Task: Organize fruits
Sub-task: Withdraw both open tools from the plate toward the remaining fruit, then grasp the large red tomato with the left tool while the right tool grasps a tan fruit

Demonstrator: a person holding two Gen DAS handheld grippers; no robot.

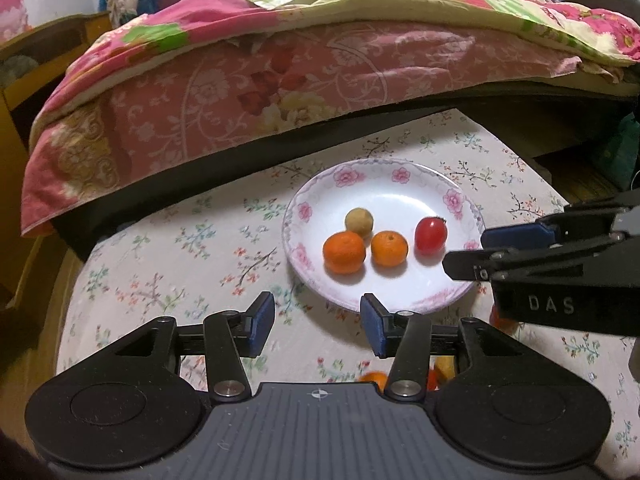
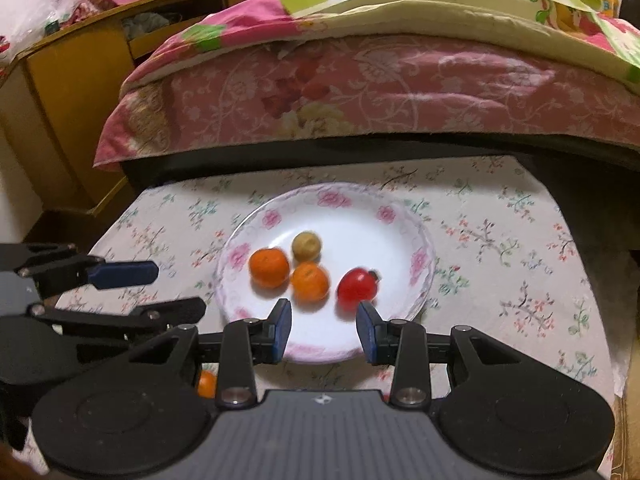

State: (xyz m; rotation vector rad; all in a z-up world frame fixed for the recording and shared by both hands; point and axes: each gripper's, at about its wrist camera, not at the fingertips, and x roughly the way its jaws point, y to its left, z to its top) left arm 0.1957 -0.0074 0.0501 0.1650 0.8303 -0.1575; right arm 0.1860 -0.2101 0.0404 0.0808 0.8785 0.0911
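A white plate with a pink flower rim (image 1: 452,200) (image 2: 418,260) sits on the floral tablecloth. In it lie two oranges (image 1: 344,252) (image 1: 389,248) (image 2: 269,268) (image 2: 309,282), a small brownish-yellow fruit (image 1: 359,222) (image 2: 306,246) and a red fruit (image 1: 430,235) (image 2: 357,287). My left gripper (image 1: 318,330) is open and empty, just short of the plate's near rim. My right gripper (image 2: 323,330) is open and empty over the plate's near rim, close to the red fruit; it also shows in the left wrist view (image 1: 466,250). Another orange (image 2: 207,384) (image 1: 374,378) lies on the cloth, partly hidden under the grippers.
A bed with a pink floral quilt (image 1: 280,80) (image 2: 380,88) overhangs the table's far edge. A yellow wooden cabinet (image 2: 68,92) stands at the left. More orange and red fruit (image 1: 436,376) shows partly under my left gripper. The left gripper shows at the left of the right wrist view (image 2: 140,292).
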